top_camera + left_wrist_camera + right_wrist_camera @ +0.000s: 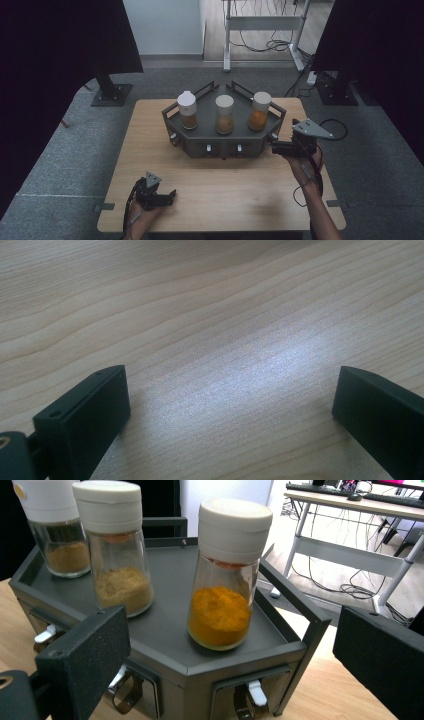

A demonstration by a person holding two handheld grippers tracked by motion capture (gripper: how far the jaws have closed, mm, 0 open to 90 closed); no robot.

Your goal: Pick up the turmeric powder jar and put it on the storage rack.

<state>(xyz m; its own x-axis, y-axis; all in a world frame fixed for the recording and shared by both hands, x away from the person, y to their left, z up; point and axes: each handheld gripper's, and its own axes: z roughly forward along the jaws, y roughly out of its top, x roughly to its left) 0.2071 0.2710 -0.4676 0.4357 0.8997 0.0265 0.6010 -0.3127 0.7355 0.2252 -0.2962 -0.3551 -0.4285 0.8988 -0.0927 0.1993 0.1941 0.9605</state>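
Observation:
A dark grey angular rack (pixel 200 142) (pixel 165 625) stands on the wooden table (pixel 235 185), holding three glass spice jars with white lids. The left jar (pixel 188 110) (pixel 57 530) holds brownish powder, the middle jar (pixel 224 114) (pixel 117 550) tan granules, the right jar (pixel 260 111) (pixel 225 575) orange powder. My right gripper (pixel 276 147) (pixel 230 655) is open, just right of the rack's front right corner, facing the orange jar. My left gripper (pixel 169 196) (pixel 230 405) rests open near the table's front left, over bare wood.
Small white latches (pixel 255 692) with metal clips line the rack's front faces. Black stands (pixel 111 92) flank the table on grey carpet. A white desk frame (pixel 265 22) with cables stands beyond.

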